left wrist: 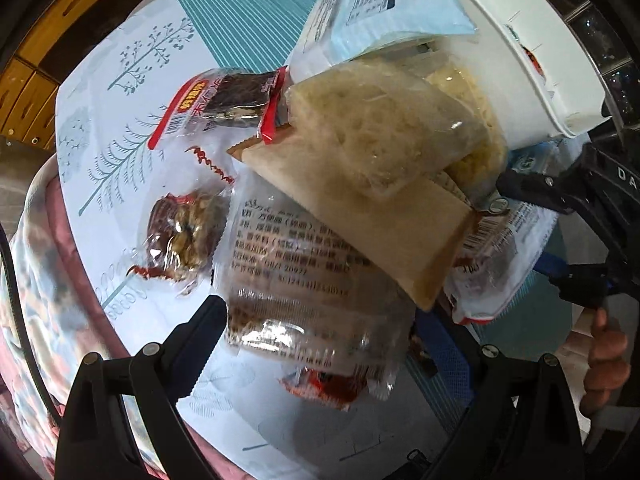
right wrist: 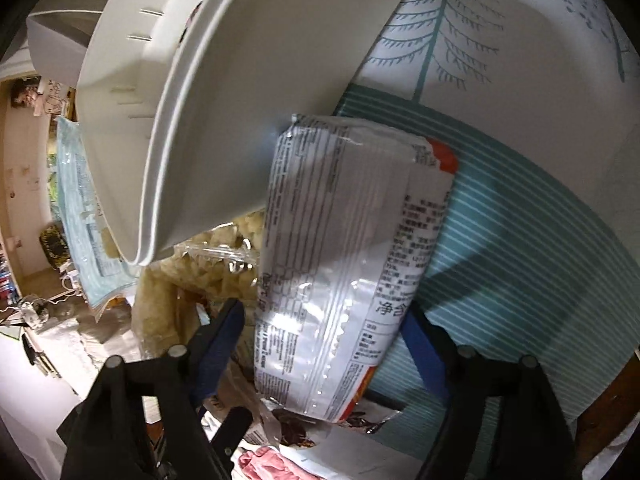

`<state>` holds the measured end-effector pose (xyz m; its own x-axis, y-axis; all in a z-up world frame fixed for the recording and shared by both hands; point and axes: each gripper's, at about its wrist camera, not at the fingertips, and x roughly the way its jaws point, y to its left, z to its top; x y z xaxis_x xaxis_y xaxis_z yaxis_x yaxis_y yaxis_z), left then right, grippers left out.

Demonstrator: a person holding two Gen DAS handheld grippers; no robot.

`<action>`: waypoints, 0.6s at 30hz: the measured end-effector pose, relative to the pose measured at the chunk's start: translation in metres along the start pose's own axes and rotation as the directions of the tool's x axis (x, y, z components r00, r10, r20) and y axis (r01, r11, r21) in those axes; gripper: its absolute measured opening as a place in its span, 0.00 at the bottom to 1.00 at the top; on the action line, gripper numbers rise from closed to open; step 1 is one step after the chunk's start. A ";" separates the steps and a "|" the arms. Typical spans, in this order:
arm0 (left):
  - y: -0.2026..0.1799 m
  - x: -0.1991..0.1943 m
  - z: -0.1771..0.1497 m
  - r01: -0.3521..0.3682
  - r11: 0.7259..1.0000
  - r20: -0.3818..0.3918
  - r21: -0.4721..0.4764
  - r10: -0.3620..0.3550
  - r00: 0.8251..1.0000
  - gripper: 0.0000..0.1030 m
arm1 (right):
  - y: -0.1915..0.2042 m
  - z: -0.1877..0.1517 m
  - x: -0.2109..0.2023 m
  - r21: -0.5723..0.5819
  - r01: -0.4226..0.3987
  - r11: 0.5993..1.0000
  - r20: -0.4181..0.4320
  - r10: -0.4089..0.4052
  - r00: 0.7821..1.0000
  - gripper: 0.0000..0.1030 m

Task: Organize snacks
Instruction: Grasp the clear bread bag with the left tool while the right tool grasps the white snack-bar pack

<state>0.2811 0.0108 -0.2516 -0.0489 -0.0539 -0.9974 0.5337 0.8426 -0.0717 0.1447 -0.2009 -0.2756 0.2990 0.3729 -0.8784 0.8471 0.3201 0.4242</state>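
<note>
A pile of snack packets lies on the table. In the left wrist view my left gripper is open around a clear packet with black print. A tan packet of pale crisps, a walnut snack, a red-edged dark snack and a pale blue packet lie around it. A white basket is tipped over the pile. In the right wrist view my right gripper is open around a white printed packet under the basket; the gripper also shows in the left wrist view.
The table wears a white tree-print cloth with a teal striped mat. A pink patterned cover hangs at the table's left edge. Wooden cabinets stand beyond. More packets lie below the right gripper.
</note>
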 end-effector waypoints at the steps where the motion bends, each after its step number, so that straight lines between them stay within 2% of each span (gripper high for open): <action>1: 0.000 0.002 0.002 -0.004 1.000 -0.001 -0.003 0.004 1.000 0.92 | 0.000 0.000 0.000 -0.002 0.014 1.000 -0.005 -0.014 1.000 0.67; 3: 0.002 0.006 0.006 0.004 1.000 -0.001 -0.011 -0.004 1.000 0.92 | -0.001 0.002 0.000 -0.004 0.003 1.000 -0.011 -0.003 1.000 0.61; 8: 0.002 0.012 0.008 0.017 0.999 0.021 -0.027 -0.016 1.000 0.94 | -0.003 0.002 0.000 -0.025 0.035 0.999 -0.026 -0.036 0.999 0.58; 12: 0.004 0.015 0.005 0.017 1.000 0.041 -0.023 -0.016 0.999 0.95 | -0.001 -0.011 0.001 -0.031 0.055 0.998 -0.047 -0.056 0.997 0.56; 15: 0.009 0.017 0.000 0.035 0.999 0.055 -0.041 -0.032 0.998 0.92 | -0.003 -0.017 0.002 -0.028 0.075 0.997 -0.068 -0.076 0.995 0.55; 18: 0.019 0.019 -0.013 0.054 0.997 0.060 -0.058 -0.050 0.997 0.83 | -0.009 -0.024 0.001 -0.019 0.074 0.997 -0.093 -0.076 0.993 0.54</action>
<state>0.2794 0.0322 -0.2719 -0.0251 -0.1278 -0.9915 0.4806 0.8681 -0.1241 0.1270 -0.1821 -0.2750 0.1921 0.4266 -0.8838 0.8585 0.3634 0.3620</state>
